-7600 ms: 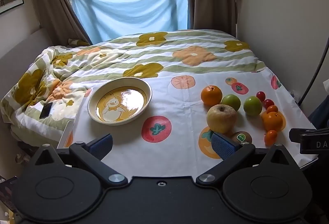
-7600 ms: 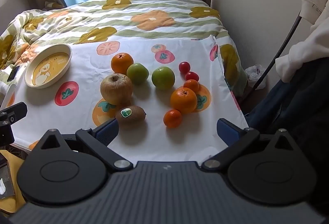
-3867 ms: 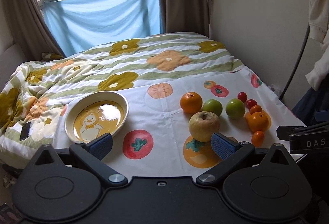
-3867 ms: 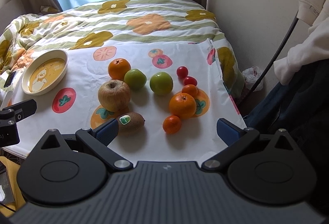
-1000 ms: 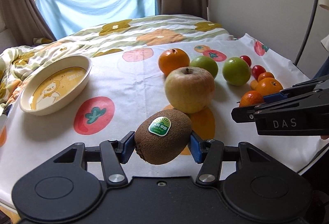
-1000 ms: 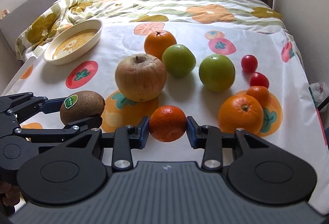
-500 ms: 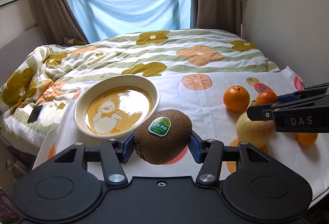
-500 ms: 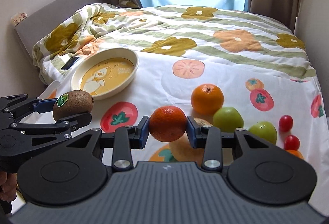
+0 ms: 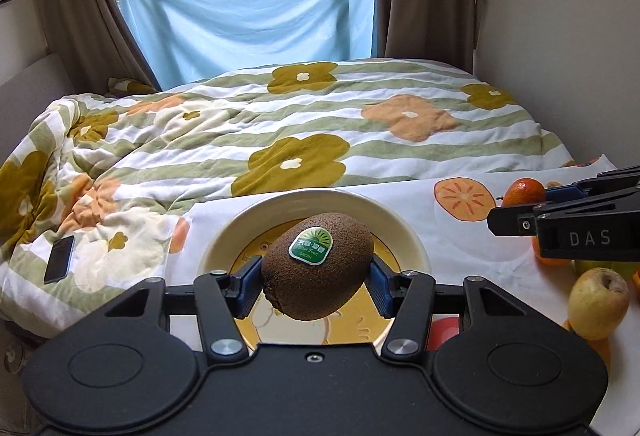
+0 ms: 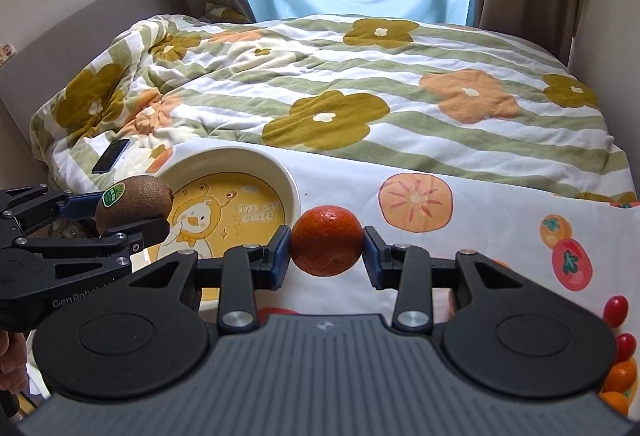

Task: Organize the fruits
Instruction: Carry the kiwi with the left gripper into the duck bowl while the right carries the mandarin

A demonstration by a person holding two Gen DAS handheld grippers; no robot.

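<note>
My left gripper [image 9: 316, 286] is shut on a brown kiwi [image 9: 318, 272] with a green sticker and holds it above the near part of the cream and yellow duck bowl [image 9: 360, 208]. In the right wrist view the kiwi [image 10: 134, 202] hangs over the bowl's [image 10: 240, 164] left rim. My right gripper [image 10: 326, 250] is shut on a small orange mandarin [image 10: 326, 240], held in the air just right of the bowl. The mandarin also shows in the left wrist view [image 9: 522, 192], right of the bowl.
A yellowish apple [image 9: 598, 302] and other oranges sit on the fruit-print cloth [image 9: 460, 224] at the right. Red cherry tomatoes [image 10: 615, 310] lie at the right edge. A phone [image 9: 60, 258] lies on the flowered quilt [image 9: 280, 124] left of the bowl.
Both grippers have moved forward and left towards the bowl with their fruit. The kiwi now hangs over the bowl and the mandarin is close beside it.
</note>
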